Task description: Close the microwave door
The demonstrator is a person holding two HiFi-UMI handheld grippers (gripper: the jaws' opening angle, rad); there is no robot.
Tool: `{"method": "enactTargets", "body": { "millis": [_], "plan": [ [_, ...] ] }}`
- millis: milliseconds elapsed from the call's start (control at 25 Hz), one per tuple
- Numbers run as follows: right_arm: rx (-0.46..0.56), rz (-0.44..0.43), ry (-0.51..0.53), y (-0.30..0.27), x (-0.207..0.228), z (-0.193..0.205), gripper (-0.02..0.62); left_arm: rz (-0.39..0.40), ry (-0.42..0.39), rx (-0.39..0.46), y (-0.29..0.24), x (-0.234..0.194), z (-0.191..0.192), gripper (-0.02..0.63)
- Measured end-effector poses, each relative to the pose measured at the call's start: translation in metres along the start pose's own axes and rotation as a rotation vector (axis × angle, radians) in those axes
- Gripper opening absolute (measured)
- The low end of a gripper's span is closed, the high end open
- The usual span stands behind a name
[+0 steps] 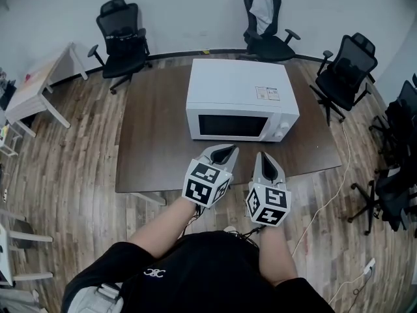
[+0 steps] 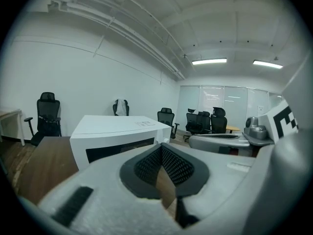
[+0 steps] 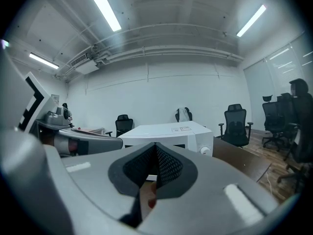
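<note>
A white microwave [image 1: 241,90] stands on a brown table [image 1: 153,142], its dark-windowed door [image 1: 233,126] lying flush with the front. My left gripper [image 1: 225,152] and right gripper [image 1: 266,159] hover side by side over the table's near edge, a little short of the door and pointing at it. Both are shut with nothing between the pads. In the left gripper view the shut left gripper [image 2: 161,149] faces the microwave [image 2: 115,131] from the front left. In the right gripper view the right gripper [image 3: 156,147] has the microwave [image 3: 171,131] straight ahead, its knob side to the right.
Black office chairs stand around the table: one [image 1: 122,34] at the back left, one [image 1: 266,25] draped with cloth behind the microwave, others [image 1: 348,67] at the right. A white desk [image 1: 39,83] is at the left. A white cable [image 1: 326,197] trails over the wood floor at the right.
</note>
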State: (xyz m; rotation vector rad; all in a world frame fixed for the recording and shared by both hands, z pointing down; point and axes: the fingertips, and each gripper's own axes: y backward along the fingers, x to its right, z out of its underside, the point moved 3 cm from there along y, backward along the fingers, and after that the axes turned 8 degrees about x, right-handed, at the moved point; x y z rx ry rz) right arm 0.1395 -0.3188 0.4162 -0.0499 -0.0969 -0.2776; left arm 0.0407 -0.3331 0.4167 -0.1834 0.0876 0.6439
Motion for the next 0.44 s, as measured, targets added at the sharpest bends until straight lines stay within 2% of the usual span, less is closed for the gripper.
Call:
{"method": "enactTargets", "body": {
  "millis": [240, 440],
  "plan": [
    [0.002, 0.0, 0.015, 0.002, -0.009, -0.001, 0.008, 0.01, -0.001, 0.01, 0.006, -0.001, -0.002, 0.012],
    [0.001, 0.005, 0.005, 0.002, -0.014, 0.0, 0.009, 0.024, 0.036, 0.018, 0.012, -0.006, -0.005, 0.012]
  ]
}}
